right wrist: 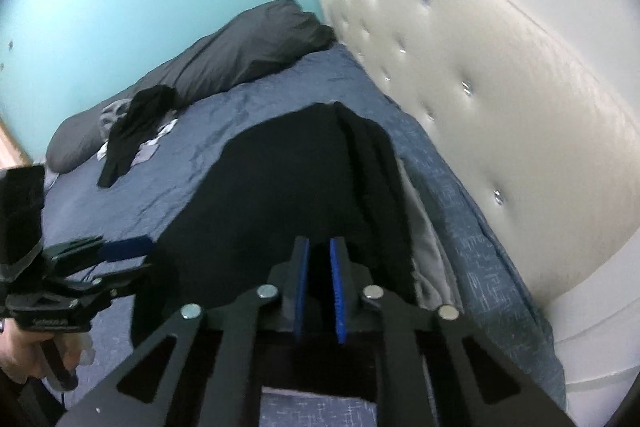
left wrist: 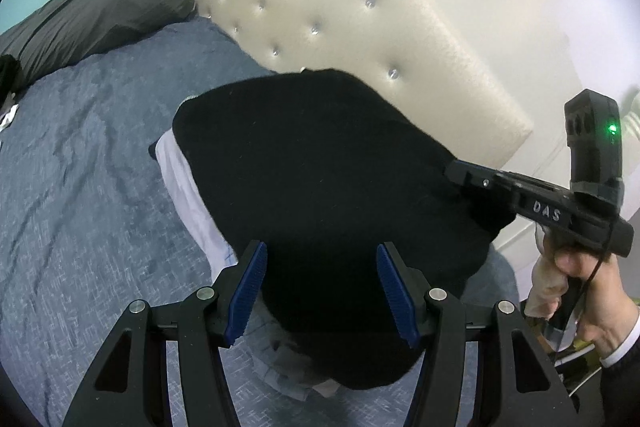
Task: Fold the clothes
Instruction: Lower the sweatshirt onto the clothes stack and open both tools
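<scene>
On the blue quilted bedspread (left wrist: 100,147), one black knitted garment (left wrist: 320,167) is pinched by the right gripper (right wrist: 320,291) (left gripper (left wrist: 320,291) spread wide, empty).

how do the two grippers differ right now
The left gripper has its blue pads spread wide apart with nothing between them, hovering over the black garment; the right gripper has its pads nearly together, pinching black cloth. In the left wrist view the right gripper comes in from the side onto the garment's edge, while the left one points along it from above. Both have black bodies, blue ribbed pads, and are hand-held.
</scene>
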`<state>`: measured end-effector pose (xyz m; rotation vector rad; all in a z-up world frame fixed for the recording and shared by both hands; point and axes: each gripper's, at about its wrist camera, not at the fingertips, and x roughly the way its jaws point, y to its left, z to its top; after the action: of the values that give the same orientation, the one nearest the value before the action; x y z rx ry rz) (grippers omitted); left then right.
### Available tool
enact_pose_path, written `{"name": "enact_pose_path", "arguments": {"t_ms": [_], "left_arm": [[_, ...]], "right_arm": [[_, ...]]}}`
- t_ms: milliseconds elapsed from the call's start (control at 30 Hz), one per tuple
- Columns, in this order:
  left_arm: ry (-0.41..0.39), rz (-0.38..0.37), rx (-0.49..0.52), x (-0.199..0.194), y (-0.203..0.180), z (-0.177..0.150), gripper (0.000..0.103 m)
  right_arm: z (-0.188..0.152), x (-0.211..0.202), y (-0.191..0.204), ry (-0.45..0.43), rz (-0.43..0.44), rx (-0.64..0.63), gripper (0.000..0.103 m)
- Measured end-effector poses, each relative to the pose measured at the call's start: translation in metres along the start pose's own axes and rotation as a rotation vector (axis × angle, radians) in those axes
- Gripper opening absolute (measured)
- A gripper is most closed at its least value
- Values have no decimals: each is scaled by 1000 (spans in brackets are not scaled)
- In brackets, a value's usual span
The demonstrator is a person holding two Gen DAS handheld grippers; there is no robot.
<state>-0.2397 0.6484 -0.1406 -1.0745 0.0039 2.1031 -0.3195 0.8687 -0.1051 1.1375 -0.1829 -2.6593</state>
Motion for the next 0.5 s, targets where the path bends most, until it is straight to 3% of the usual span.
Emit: {"name": "enact_pose_path", "arguments": {"t_ms": [167, 500], "left_arm": [[18, 4, 12, 12, 1, -15, 62], [25, 17, 29, 24, 0, -26, 63]], "right_arm": [[-18, 17, -23, 4, 0, 83, 1], [-38, 29, -35, -27, 13, 134, 0]]}}
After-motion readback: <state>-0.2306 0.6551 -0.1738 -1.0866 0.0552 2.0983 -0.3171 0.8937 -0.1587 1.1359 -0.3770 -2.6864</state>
